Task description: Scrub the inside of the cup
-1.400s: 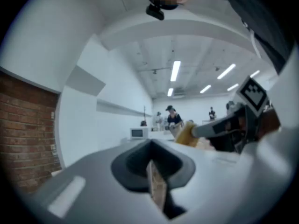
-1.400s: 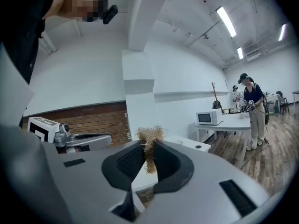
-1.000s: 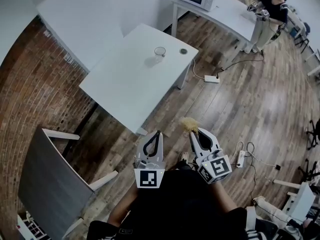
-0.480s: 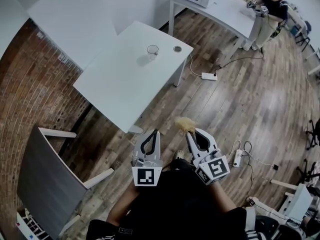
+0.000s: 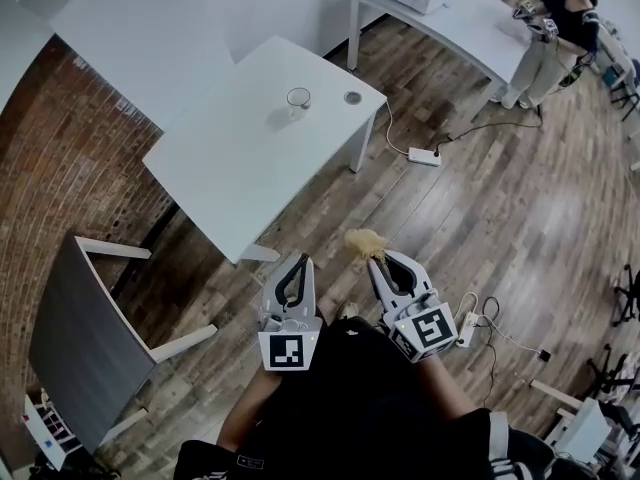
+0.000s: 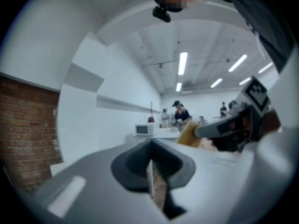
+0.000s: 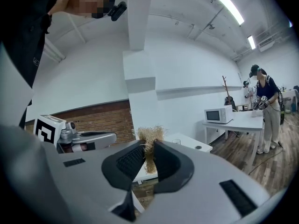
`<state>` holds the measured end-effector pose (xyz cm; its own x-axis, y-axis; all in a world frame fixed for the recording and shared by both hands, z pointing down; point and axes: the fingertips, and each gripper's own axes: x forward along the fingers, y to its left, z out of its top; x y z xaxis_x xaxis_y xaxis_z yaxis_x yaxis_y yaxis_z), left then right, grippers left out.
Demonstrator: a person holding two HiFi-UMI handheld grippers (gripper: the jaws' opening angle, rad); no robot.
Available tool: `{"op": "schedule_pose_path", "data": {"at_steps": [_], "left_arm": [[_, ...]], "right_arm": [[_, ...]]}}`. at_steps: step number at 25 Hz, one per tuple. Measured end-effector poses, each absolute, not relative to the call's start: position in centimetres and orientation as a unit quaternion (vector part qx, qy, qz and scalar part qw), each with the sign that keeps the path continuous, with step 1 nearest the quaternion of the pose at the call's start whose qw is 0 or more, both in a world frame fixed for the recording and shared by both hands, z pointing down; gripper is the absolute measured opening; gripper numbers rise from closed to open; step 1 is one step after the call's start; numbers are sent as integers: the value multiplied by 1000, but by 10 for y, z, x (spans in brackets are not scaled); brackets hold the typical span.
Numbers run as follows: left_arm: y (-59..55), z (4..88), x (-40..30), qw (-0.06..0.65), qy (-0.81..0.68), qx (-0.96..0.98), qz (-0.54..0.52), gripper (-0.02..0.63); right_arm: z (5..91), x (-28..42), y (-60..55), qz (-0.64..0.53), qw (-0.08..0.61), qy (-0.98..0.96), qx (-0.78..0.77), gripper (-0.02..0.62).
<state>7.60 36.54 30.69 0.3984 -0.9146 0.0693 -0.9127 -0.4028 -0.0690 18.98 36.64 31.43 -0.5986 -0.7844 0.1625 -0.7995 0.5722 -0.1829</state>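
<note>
Holding both tools low over the wooden floor (image 5: 480, 198), well apart from the white tabletop (image 5: 230, 168) ahead. Pinching a straw-coloured fibrous scrubber (image 5: 365, 242) in the right tool (image 5: 378, 259), with the tuft sticking out past the tips. Keeping the left tool (image 5: 297, 265) pressed together on nothing. Leaving the clear cup (image 5: 298, 99) standing upright on the far right part of the tabletop, near a small round disc (image 5: 352, 97), untouched by either tool.

Judging the step in hand as closing the gap to the cup, with scrubbing not yet begun. Doing it well, probably:
- Spreading the left tool before arriving, then bracing the cup's wall from the left to prevent skating or tipping.
- Bringing the scrubber down from above, tuft first, into the mouth without knocking the rim.
- Keeping the pinch firm against slipping of the loose fibres under sideways rubbing.
- Working round the inner wall and down to the bottom.
</note>
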Motion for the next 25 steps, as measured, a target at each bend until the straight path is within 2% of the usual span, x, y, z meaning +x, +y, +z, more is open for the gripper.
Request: {"op": "schedule_pose_path", "data": {"at_steps": [9, 12, 17, 25], "left_arm": [[300, 322, 81, 19, 545, -835, -79, 5], [265, 320, 79, 50, 526, -844, -95, 5], [198, 323, 74, 32, 512, -855, -79, 4], [104, 326, 59, 42, 480, -871, -95, 4]], "right_arm": [[326, 202, 295, 128, 38, -885, 447, 44], [330, 200, 264, 131, 46, -880, 454, 44], [326, 183, 205, 129, 53, -877, 460, 44], [319, 150, 107, 133, 58, -875, 461, 44]]}}
